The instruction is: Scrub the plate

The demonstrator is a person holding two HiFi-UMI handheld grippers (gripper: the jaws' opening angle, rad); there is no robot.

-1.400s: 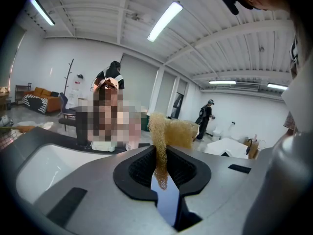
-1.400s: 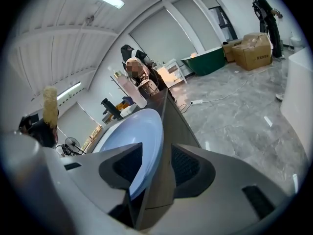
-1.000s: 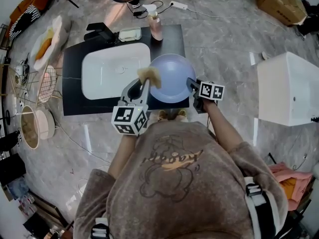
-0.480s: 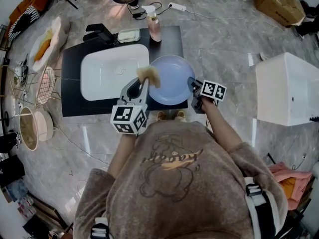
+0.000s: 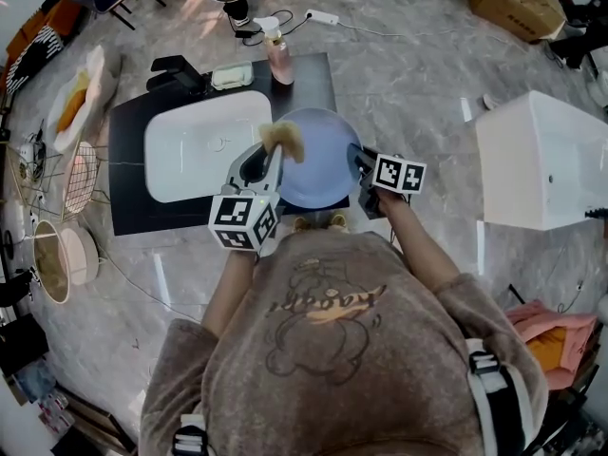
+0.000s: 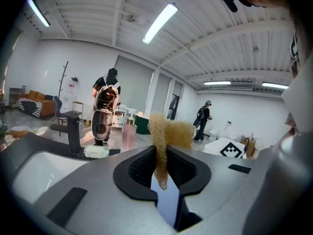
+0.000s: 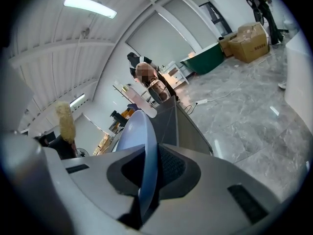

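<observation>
A light blue plate (image 5: pixel 318 158) is over the right end of the black counter (image 5: pixel 128 207), beside the sink. My right gripper (image 5: pixel 361 162) is shut on the plate's near right rim, and its jaws have just been closing with the rim between them. In the right gripper view the plate (image 7: pixel 142 146) stands edge-on between the pads. My left gripper (image 5: pixel 271 158) is shut on a yellow mesh sponge (image 5: pixel 283 137), which hangs over the plate's left edge. In the left gripper view the sponge (image 6: pixel 168 133) sticks up from the jaws (image 6: pixel 161 173). The sponge (image 7: pixel 65 119) also shows at the left of the right gripper view.
A white sink basin (image 5: pixel 204 145) is set in the counter left of the plate. Behind it stand a black faucet (image 5: pixel 176 67), a soap dish (image 5: pixel 233 76) and a pink bottle (image 5: pixel 280 63). A white tub (image 5: pixel 541 160) stands on the floor at right. Racks and baskets (image 5: pixel 66 169) line the left.
My right gripper has closed on the plate's rim and lifted it a little. The left gripper with the sponge has stayed at the plate's left edge.
</observation>
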